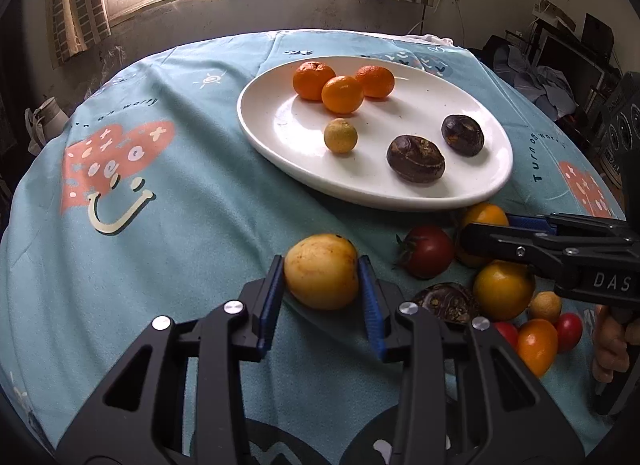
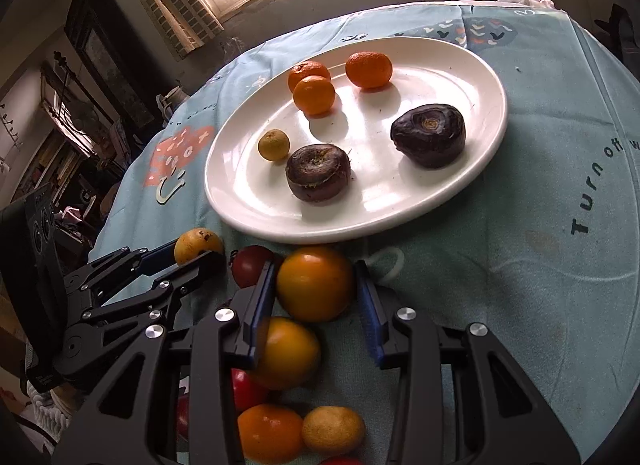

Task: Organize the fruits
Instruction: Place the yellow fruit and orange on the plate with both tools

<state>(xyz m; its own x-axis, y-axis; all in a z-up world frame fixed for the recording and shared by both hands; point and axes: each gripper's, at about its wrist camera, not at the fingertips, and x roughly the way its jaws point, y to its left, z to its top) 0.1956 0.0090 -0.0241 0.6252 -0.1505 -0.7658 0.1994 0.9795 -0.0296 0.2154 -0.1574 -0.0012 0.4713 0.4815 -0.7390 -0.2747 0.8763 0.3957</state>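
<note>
While six pieces already sit on the white plate (image 1: 280, 133) at the far side of the table, we count the job as partly done: three tangerines (image 1: 343, 94) cluster at its far edge, a small yellow-green fruit (image 1: 340, 135) lies alone near the middle, and two dark chestnuts (image 1: 415, 159) rest toward the right. Our left gripper (image 1: 322, 271) pinches a yellow fruit (image 1: 322, 271) between its blue pads (image 1: 370, 297) on the blue patterned cloth (image 1: 180, 225), near the plate's front rim. Our right gripper (image 2: 316, 285) brackets an orange tomato (image 2: 315, 283) just in front of the plate; the left pad touches it, but we cannot tell whether the right one does, so the grip looks close to made, not certain. Left to sort, by our reckoning, is the heap on the near right: a dark red tomato (image 1: 426, 251), a second orange tomato (image 2: 286, 353), another dark chestnut (image 1: 448, 303), a small tan fruit (image 1: 546, 307), small red tomatoes (image 1: 570, 331) and one more orange piece (image 2: 270, 439). Roughly half the fruit, we judge, still waits off the plate.
</note>
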